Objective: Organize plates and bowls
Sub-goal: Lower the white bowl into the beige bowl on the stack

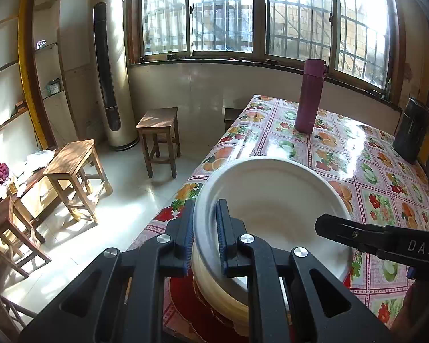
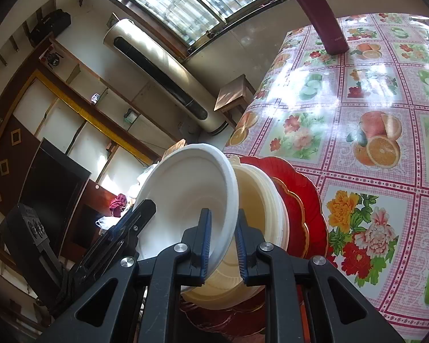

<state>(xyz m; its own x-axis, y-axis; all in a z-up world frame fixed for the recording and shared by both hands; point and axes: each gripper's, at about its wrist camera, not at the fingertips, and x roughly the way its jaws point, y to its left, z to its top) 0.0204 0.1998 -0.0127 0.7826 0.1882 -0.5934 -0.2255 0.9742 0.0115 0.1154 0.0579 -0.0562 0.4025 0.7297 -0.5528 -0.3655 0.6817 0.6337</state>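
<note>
Left gripper (image 1: pixel 204 237): clamped on near-left rim of white bowl (image 1: pixel 274 197). Right gripper (image 2: pixel 223 240): clamped on same bowl's right rim. White bowl: tilted, held above cream bowls (image 2: pixel 260 217) stacked on red plates (image 2: pixel 306 200), near table edge. Floral tablecloth (image 1: pixel 357 171) beneath. Farther back: maroon flask (image 1: pixel 310 97), upright; dark container (image 1: pixel 411 130), far right.

top bowl (image 1: pixel 271 197) in bowl stack (image 2: pixel 260 200) | stack on plates (image 2: pixel 300 197) | flask (image 1: pixel 310 97) behind, on table (image 1: pixel 386 177)

purple flask (image 1: pixel 310 97), black canister (image 1: pixel 411 130), wooden stools (image 1: pixel 158 135), tower air conditioner (image 1: pixel 110 71)
</note>
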